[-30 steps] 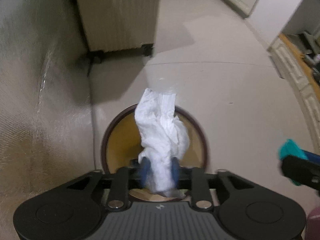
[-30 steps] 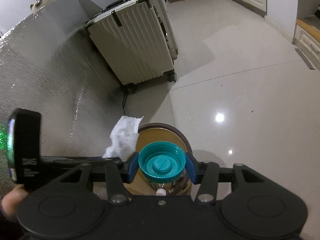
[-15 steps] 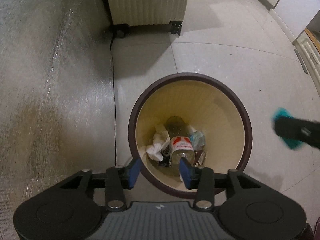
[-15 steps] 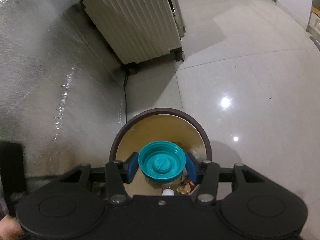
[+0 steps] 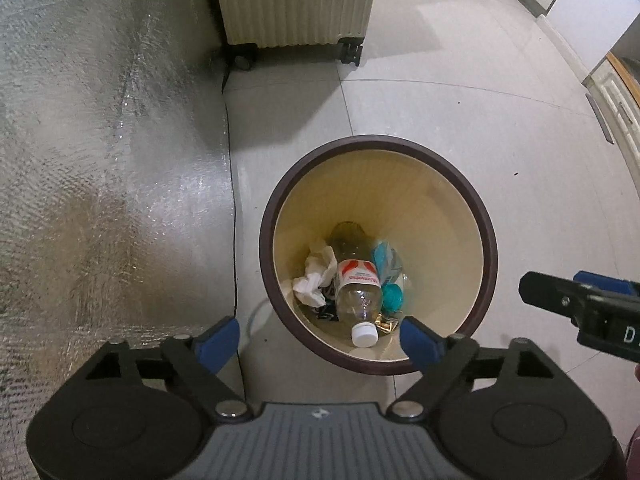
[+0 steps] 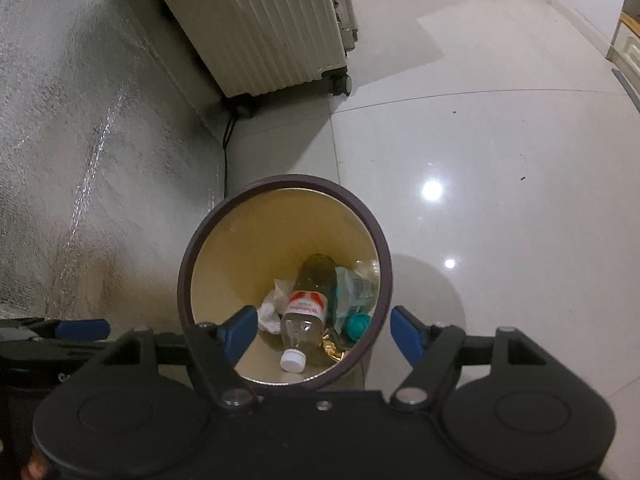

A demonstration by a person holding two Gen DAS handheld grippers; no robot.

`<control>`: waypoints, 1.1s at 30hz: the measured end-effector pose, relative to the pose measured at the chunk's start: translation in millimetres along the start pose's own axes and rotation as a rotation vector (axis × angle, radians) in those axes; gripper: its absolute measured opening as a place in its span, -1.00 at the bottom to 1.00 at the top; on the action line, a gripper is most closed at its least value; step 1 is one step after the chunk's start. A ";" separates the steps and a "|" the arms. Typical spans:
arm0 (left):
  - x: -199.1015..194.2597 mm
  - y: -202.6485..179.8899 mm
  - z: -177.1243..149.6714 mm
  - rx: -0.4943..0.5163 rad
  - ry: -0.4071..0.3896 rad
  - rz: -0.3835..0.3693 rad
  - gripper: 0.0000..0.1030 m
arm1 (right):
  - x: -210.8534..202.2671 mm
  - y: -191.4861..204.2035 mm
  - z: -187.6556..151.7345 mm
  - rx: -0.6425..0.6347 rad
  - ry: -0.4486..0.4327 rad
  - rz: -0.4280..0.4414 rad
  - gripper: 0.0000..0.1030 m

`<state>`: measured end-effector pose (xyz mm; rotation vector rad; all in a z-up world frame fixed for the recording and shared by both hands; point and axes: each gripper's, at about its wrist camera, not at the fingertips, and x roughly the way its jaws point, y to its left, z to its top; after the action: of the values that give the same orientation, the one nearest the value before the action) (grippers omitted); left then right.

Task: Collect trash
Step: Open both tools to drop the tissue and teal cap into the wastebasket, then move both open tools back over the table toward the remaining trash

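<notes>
A round bin with a brown rim (image 5: 380,139) (image 6: 284,181) stands on the floor below both grippers. At its bottom lie a clear bottle (image 5: 358,284) (image 6: 306,312) with a red-and-white label, a crumpled white tissue (image 5: 314,280) (image 6: 270,314), a teal lid (image 5: 392,296) (image 6: 357,326) and some wrappers. My left gripper (image 5: 319,342) hangs over the bin's near rim, jaws opening, nothing between them. My right gripper (image 6: 323,333) is also above the bin, jaws opening and empty. It shows at the right edge (image 5: 580,300) in the left wrist view.
A cream ribbed suitcase (image 5: 296,0) (image 6: 260,28) on wheels stands beyond the bin. A silvery textured sheet (image 5: 100,160) covers the left side, with a black cable (image 5: 232,200) along its edge. Glossy tiled floor (image 6: 500,160) spreads to the right.
The left gripper let go of the white tissue and the right gripper let go of the teal lid; both now lie in the bin. Both sets of jaws widened and both grippers sank toward the bin.
</notes>
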<state>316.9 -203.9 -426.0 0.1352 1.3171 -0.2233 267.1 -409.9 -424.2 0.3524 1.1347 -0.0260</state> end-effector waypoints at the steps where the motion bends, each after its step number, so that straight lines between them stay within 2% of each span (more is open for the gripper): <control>1: -1.4 0.0 -0.8 -0.003 0.000 0.000 0.80 | -1.8 -1.2 -1.4 0.004 -0.001 0.003 0.49; 5: -7.9 1.3 -3.9 -0.012 -0.002 0.011 0.83 | -11.0 -0.4 -5.5 -0.007 -0.010 0.004 0.64; 9: -17.1 6.1 -5.9 -0.035 -0.009 0.009 0.84 | -22.6 0.4 -11.7 -0.019 -0.023 0.001 0.92; 12: -25.9 9.8 -8.2 -0.047 -0.021 0.004 0.86 | -29.8 0.3 -15.1 -0.026 -0.038 -0.015 1.00; 33: -93.4 25.8 -39.2 -0.069 -0.114 0.046 1.00 | -88.4 5.8 -31.7 -0.032 -0.084 -0.094 1.00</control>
<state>264.2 -162.1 -346.0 0.0930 1.2050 -0.1442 202.4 -409.1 -355.9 0.2667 1.0670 -0.1045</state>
